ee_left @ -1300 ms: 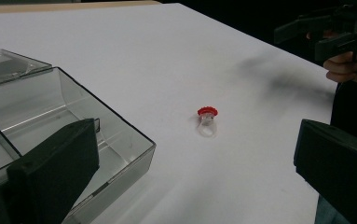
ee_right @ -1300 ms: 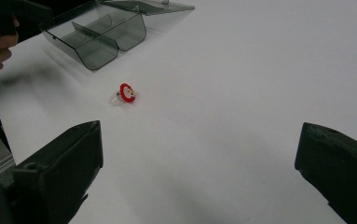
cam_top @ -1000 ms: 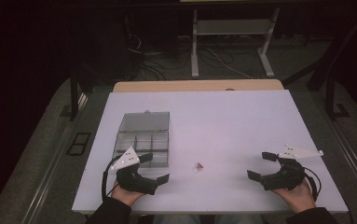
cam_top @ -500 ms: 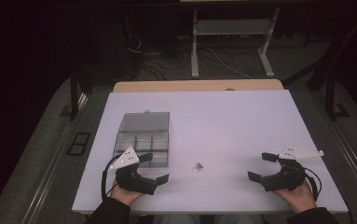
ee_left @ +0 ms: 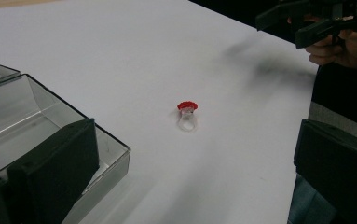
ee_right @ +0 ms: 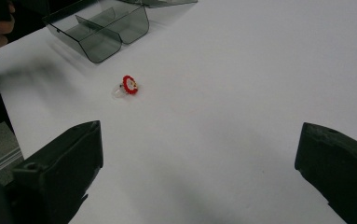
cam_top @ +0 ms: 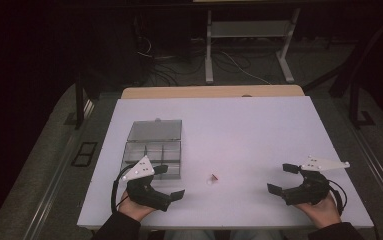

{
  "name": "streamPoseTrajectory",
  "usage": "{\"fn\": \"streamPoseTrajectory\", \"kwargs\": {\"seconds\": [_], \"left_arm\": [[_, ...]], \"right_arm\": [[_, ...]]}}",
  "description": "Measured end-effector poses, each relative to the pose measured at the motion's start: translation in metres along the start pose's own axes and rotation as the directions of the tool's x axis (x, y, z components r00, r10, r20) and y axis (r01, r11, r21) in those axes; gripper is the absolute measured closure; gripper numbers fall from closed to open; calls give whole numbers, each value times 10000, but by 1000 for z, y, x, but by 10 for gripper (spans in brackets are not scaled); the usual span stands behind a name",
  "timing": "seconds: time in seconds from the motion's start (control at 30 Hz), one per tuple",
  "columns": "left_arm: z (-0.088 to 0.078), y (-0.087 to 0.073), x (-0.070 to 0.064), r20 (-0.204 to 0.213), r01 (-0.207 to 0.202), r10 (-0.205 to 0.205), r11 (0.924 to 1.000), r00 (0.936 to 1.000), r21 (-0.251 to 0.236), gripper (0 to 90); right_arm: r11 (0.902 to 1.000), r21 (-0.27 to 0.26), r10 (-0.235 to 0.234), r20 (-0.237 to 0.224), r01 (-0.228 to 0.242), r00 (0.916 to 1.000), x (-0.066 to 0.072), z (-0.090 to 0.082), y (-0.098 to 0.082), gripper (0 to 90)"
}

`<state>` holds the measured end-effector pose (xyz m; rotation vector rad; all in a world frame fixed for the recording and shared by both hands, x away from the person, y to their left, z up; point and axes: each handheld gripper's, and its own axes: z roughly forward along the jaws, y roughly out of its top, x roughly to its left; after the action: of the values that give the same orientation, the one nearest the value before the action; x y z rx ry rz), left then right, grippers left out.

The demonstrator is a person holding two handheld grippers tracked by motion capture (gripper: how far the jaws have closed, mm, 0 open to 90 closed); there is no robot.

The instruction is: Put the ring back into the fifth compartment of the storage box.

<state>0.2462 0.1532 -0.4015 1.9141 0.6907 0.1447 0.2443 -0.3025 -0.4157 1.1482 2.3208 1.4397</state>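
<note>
Ring (cam_top: 213,178) too small in high view; box (ee_left: 36,140) cropped left.

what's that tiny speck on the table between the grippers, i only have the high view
Observer: It is a small ring with a clear band and a red, frilled top, shown plainly in the left gripper view.
Operator: is it lying flat or standing
Observer: In the right gripper view the red top is tipped on edge, with the clear band lying on the white table beside it.
Operator: anything in the box
Observer: The compartments of the clear divided box that face the right gripper view look empty; the rest I cannot tell.
Operator: are my jaws open
Observer: Yes, the left gripper and the right gripper both stand wide open, holding nothing.
</note>
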Motion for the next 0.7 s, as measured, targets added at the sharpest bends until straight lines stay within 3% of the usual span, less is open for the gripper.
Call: {"fn": "streamPoseTrajectory", "kwargs": {"seconds": [0.7], "left_arm": [[13, 34, -1, -16, -371, 373, 9964, 9993, 758, 0]], "right_arm": [[9999, 126, -22, -3, 22, 10000, -1, -1, -2, 3]]}}
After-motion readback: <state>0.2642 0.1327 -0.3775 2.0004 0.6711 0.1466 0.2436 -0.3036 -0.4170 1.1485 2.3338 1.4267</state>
